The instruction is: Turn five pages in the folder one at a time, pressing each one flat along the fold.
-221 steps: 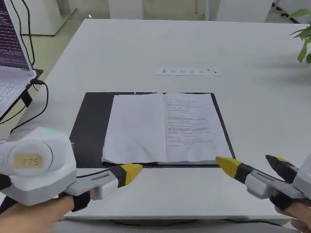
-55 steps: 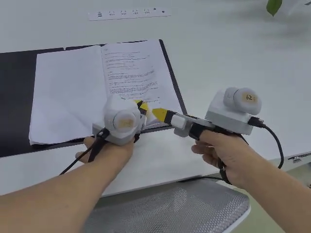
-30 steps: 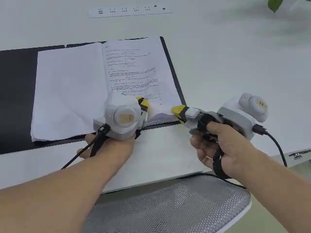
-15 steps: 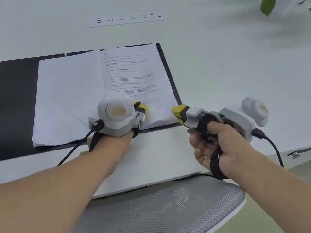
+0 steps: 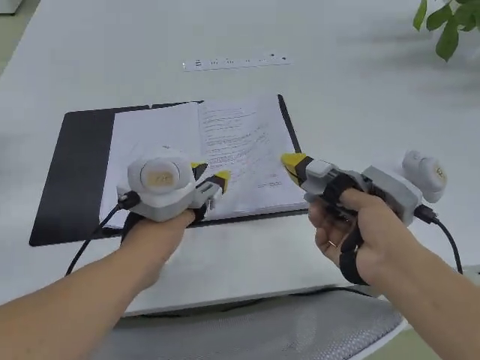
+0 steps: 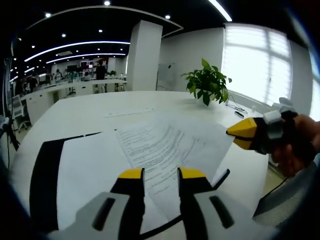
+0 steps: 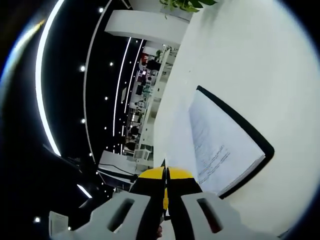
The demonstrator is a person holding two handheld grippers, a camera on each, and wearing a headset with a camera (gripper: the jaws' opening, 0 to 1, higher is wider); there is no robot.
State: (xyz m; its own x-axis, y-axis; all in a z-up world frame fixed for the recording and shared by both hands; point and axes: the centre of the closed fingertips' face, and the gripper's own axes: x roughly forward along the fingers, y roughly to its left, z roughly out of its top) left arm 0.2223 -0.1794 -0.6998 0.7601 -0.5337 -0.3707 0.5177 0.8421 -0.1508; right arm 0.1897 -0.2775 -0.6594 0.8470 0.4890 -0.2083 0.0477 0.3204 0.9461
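Two white pages [image 5: 154,146] lie flat in the open black folder [image 5: 71,180]. The yellow-tipped left gripper [image 5: 211,174], jaws slightly parted and empty, hovers over the printed page's [image 5: 247,142] six o'clock edge. The right gripper [image 5: 292,161], pinched shut on nothing visible, sits at three o'clock. Shut jaws could nudge several sheets together. The white table [image 5: 360,90] lies bare toward twelve and three.

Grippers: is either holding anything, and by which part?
Nothing is held. The left gripper hangs open over the page; the right gripper is shut, empty.
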